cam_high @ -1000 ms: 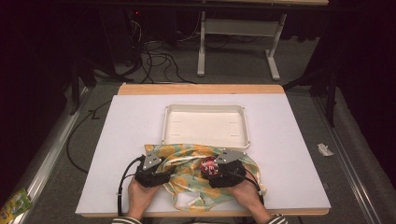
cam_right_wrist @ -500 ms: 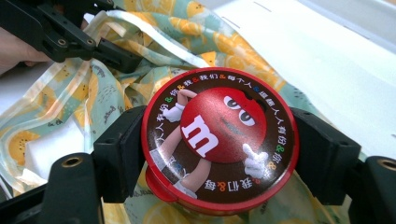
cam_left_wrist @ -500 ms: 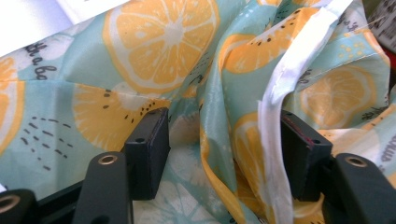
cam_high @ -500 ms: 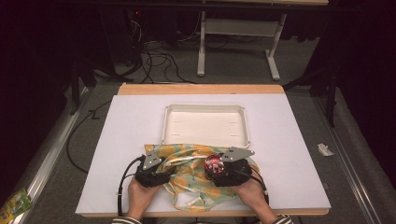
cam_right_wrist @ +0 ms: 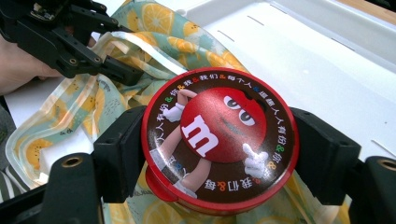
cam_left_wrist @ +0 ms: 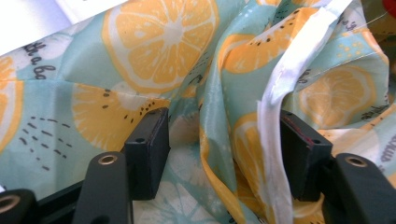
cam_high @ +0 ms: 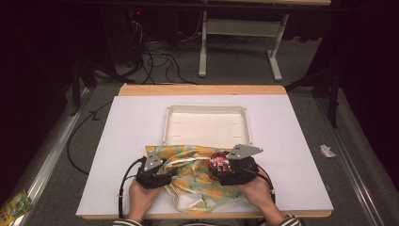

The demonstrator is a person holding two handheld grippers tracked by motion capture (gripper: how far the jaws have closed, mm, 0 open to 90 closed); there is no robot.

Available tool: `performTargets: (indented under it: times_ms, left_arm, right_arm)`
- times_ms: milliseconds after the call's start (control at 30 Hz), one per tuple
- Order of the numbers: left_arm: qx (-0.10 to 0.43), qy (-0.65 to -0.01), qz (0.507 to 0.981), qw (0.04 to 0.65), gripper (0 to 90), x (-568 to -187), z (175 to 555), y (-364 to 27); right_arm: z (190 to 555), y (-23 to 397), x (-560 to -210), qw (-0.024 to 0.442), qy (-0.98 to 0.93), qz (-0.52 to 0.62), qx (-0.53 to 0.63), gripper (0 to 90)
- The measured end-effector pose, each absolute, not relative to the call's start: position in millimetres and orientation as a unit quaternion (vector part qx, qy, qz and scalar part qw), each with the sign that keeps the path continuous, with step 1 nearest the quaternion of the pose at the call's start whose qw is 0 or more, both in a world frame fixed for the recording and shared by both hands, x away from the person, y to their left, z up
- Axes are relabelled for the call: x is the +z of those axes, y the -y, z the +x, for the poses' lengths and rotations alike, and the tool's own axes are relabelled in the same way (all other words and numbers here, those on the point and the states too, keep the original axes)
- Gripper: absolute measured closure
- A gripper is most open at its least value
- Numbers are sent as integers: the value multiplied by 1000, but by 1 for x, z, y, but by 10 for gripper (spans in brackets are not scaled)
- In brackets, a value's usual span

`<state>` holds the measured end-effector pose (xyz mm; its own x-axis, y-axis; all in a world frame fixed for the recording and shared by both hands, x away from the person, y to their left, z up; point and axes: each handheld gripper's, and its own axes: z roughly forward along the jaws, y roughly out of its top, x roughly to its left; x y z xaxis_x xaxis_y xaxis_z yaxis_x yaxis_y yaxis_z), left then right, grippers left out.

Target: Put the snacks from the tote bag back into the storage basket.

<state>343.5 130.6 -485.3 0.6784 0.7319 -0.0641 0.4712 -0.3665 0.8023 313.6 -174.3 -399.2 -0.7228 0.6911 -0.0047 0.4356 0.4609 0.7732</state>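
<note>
Round glossy tin | clamped by right gripper | left gripper agape (crumpled cloth)

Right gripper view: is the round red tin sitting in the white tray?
No, the round red tin is clamped between the right hand-held gripper jaws, above the lemon-print cloth, short of the white tray.

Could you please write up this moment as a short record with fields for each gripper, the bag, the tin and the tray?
right gripper: shut on the round red tin, held above the bag
left gripper: jaws wide, folds of cloth between them
bag: lemon-print cloth, crumpled at the table's near edge
tray: white, beyond the bag
table: white top
</note>
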Motion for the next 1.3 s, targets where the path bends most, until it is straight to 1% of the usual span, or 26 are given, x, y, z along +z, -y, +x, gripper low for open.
performTargets:
  times_ms: [467,900,1300]
  left_arm:
    - [152,-368,814,424,407,-485,344,-131]
    - [151,-368,813,425,407,-485,344,-131]
    - [149,-368,813,425,406,-485,344,-132]
  right_arm:
    - [317,179,-383,156,-837,340,400,261]
    - [322,187,-365,164,-833,342,403,262]
    - [338,193,-348,170,-827,348,407,262]
